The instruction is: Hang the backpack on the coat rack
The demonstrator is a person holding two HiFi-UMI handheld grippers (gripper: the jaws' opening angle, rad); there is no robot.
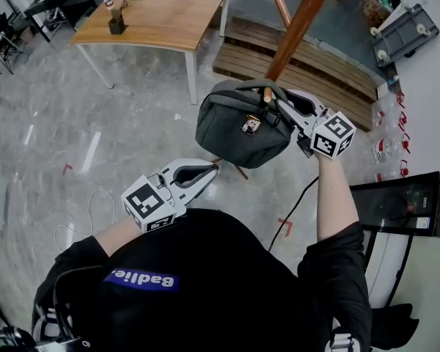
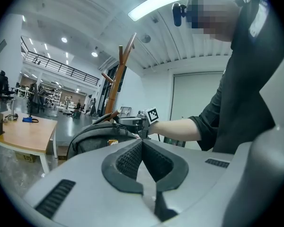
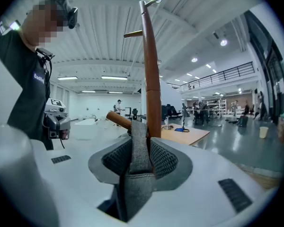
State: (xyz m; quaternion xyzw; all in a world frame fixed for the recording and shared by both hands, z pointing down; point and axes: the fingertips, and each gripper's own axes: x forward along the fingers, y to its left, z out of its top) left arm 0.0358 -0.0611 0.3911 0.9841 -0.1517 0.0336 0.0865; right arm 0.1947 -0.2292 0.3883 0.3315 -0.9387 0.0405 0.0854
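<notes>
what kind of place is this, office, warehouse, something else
Most likely a big open lab or workshop hall: a polished grey floor, a high ribbed ceiling with strip lights, a mezzanine railing along the far side, and a wooden table with odds and ends.

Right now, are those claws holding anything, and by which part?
The backpack's grey strap lies between the right gripper's fingers, which stand apart: no firm hold. The left gripper is shut and empty.

head view steeply down, both gripper views level, all share coat rack [image 1: 301,20]
</notes>
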